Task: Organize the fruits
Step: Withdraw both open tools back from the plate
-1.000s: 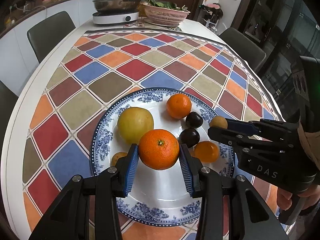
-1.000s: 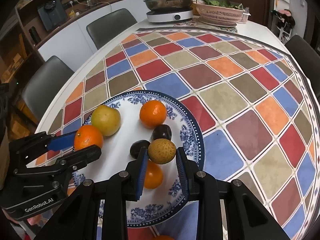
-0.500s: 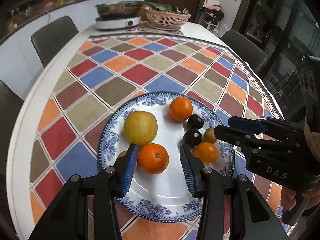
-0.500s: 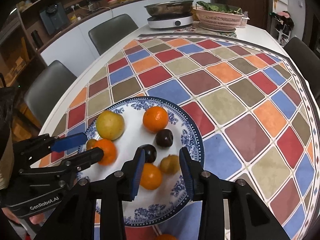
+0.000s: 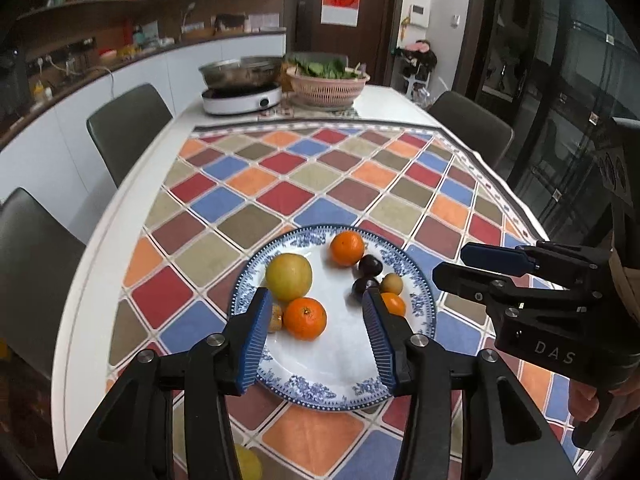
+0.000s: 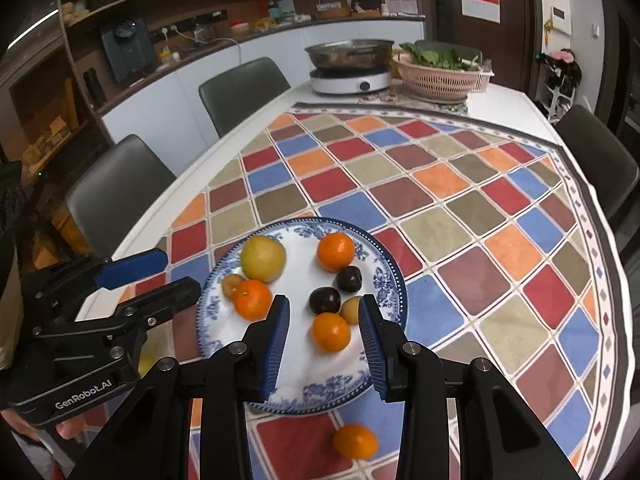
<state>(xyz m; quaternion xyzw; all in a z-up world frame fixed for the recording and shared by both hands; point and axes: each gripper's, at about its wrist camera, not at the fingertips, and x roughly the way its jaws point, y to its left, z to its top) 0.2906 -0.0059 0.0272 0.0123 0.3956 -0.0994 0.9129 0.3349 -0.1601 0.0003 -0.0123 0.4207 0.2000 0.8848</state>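
Observation:
A blue-and-white plate (image 5: 316,394) (image 6: 216,340) on the checked cloth holds a yellow apple (image 5: 289,276) (image 6: 263,258), three oranges (image 5: 305,318) (image 6: 252,299), two dark plums (image 5: 370,266) (image 6: 349,278) and small yellow-brown fruits (image 5: 391,283) (image 6: 350,309). My left gripper (image 5: 316,334) (image 6: 160,278) is open and empty, raised over the plate's near side. My right gripper (image 6: 323,335) (image 5: 456,264) is open and empty, above the plate's near right. A loose orange (image 6: 355,441) lies on the cloth in front of the plate. A yellow fruit (image 5: 248,462) lies near the front edge.
At the far end stand an induction cooker with a steel pan (image 5: 241,96) (image 6: 350,76) and a pink basket of greens (image 5: 328,84) (image 6: 438,74). Grey chairs (image 5: 128,132) (image 6: 240,92) line the table's left side, others (image 5: 472,124) the right.
Both grippers opened, dropping the orange and the small yellow-brown fruit onto the plate, then pulled back and up. The fruits now rest on the plate.

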